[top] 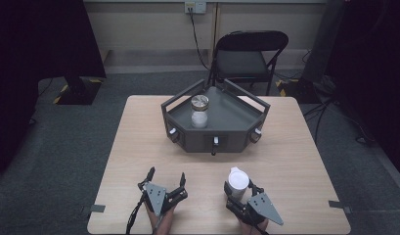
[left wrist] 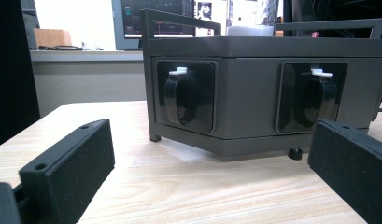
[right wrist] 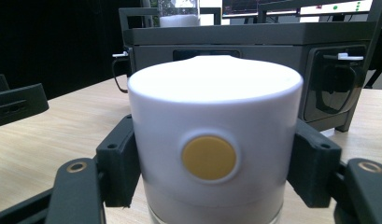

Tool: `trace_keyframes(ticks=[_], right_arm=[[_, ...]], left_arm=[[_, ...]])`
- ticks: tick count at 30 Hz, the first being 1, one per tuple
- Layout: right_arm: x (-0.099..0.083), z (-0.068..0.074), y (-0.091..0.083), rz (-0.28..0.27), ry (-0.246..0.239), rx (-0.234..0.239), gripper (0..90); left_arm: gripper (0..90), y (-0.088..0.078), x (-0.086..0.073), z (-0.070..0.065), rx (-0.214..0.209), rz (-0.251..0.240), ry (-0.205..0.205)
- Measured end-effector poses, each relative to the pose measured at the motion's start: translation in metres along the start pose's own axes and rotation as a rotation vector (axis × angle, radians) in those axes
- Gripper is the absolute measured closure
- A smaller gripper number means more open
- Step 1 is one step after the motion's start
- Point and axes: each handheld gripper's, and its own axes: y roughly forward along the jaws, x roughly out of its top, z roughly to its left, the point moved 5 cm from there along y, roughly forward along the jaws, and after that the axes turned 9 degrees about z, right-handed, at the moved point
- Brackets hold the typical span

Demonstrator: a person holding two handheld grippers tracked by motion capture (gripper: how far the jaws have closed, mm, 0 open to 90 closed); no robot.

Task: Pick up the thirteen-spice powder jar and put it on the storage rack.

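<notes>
High view: pale wooden tabletop carrying a dark grey angular tray-stand at the far centre; on it, upright, a clear glass jar with a metal lid. Right hand-held gripper clasps an upright white cylindrical container, nearer the stand; left hand-held gripper spread, empty. Left gripper view: stand straight ahead, jaws wide apart. Right gripper view: container's yellow round button faces the camera; no legible writing.
</notes>
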Motion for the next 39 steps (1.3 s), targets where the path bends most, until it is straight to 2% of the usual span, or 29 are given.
trace_keyframes(ticks=[26, 30, 39], right_arm=[[0.011, -0.004, -0.005, 0.008, -0.023, 0.026, 29.0], [0.012, -0.007, -0.005, 0.014, -0.012, 0.035, 29.0], [0.016, -0.007, -0.004, 0.028, -0.023, 0.059, 29.1]], left_arm=[[0.0, 0.000, 0.000, 0.000, 0.000, 0.000, 0.000], [0.0, 0.000, 0.000, 0.000, 0.000, 0.000, 0.000], [0.0, 0.000, 0.000, 0.000, -0.003, 0.000, 0.001]])
